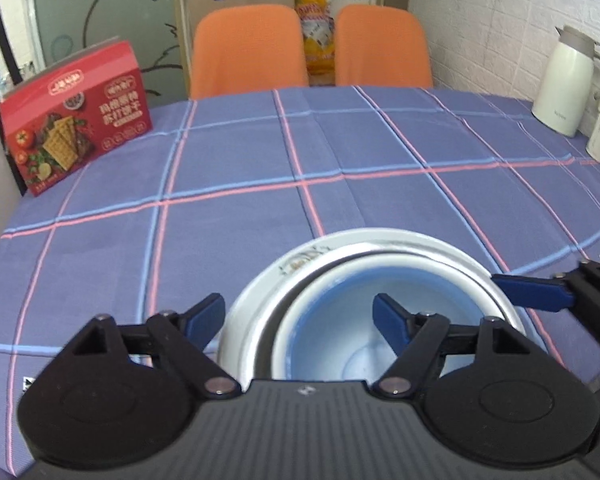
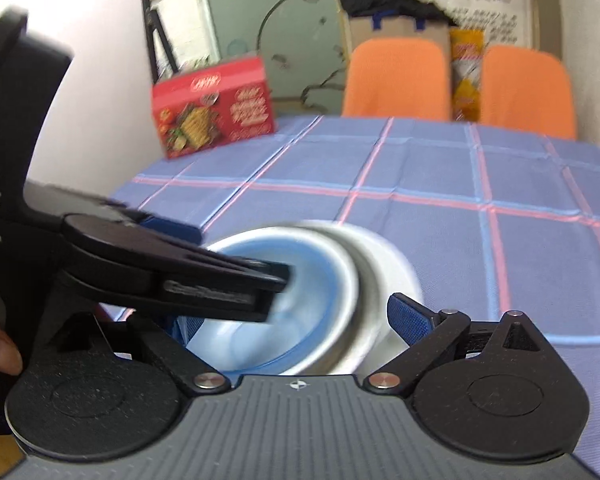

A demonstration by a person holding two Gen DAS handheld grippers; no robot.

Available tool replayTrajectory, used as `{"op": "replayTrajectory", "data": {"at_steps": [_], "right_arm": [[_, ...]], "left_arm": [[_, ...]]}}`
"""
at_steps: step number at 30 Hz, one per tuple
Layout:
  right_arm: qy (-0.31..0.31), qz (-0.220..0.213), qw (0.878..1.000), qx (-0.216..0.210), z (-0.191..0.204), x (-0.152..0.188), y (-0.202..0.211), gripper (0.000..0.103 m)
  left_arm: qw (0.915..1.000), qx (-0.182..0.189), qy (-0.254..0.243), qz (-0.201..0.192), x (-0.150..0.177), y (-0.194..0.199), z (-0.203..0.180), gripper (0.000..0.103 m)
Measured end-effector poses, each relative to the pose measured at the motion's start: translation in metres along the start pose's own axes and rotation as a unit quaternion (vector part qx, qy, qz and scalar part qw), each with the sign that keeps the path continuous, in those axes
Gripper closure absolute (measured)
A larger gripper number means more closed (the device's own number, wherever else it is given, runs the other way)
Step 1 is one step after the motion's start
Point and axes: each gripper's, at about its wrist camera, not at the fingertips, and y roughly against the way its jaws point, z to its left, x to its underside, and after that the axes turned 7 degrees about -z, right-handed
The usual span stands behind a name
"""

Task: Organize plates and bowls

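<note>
The bowl (image 1: pixel 364 320), white outside and blue inside, sits in a white plate (image 1: pixel 256 296) on the checked tablecloth (image 1: pixel 260 160), close under both grippers. The left gripper (image 1: pixel 300 316) has its fingers spread wide: the left finger (image 1: pixel 204 316) lies outside the plate's rim, the right one over the bowl's hollow, so the bowl's near wall stands between them without being clamped. The right gripper (image 2: pixel 292 320) is likewise released, its right finger (image 2: pixel 408 316) just beside the plate's outer edge; its left finger is mostly hidden behind the left gripper, which reaches across into the bowl in that view. Whether any pad touches the crockery I cannot tell, as the right view is blurred.

A red cracker box (image 1: pixel 72 120) with Chinese print stands at the far left of the table, a white jug (image 1: pixel 568 80) at the far right, two orange chairs (image 1: pixel 248 52) behind. On the left gripper's body, "AS" and "sition" show.
</note>
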Motion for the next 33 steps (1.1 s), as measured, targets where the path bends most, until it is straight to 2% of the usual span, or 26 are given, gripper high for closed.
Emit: {"op": "replayTrajectory", "data": {"at_steps": [4, 11, 14, 17, 23, 28, 33], "right_arm": [[-0.027, -0.035, 0.999, 0.014, -0.018, -0.003, 0.019, 0.017], [-0.076, -0.062, 0.993, 0.058, -0.051, 0.002, 0.041, 0.017], [-0.109, -0.065, 0.99, 0.069, -0.065, 0.009, 0.048, 0.017], [-0.134, -0.075, 0.986, 0.069, -0.071, 0.016, 0.06, 0.017], [-0.136, -0.104, 0.982, 0.084, -0.067, 0.033, 0.091, 0.017], [-0.137, -0.108, 0.979, 0.102, -0.063, 0.054, 0.11, 0.017], [-0.13, -0.101, 0.979, 0.12, -0.062, 0.075, 0.122, 0.017]], "left_arm": [[0.9989, -0.013, 0.032, -0.033, -0.007, 0.012, 0.008, 0.027], [0.9957, -0.031, 0.061, -0.063, -0.001, 0.034, 0.0, 0.027], [0.9963, -0.023, 0.057, -0.06, 0.009, 0.044, -0.014, 0.027], [0.9966, -0.001, 0.052, -0.064, 0.021, 0.056, -0.032, 0.026], [0.996, 0.027, 0.01, -0.084, 0.047, 0.083, -0.067, 0.026], [0.9965, 0.024, -0.005, -0.079, 0.074, 0.095, -0.084, 0.026], [0.9952, -0.012, -0.024, -0.094, 0.09, 0.106, -0.094, 0.025]]}}
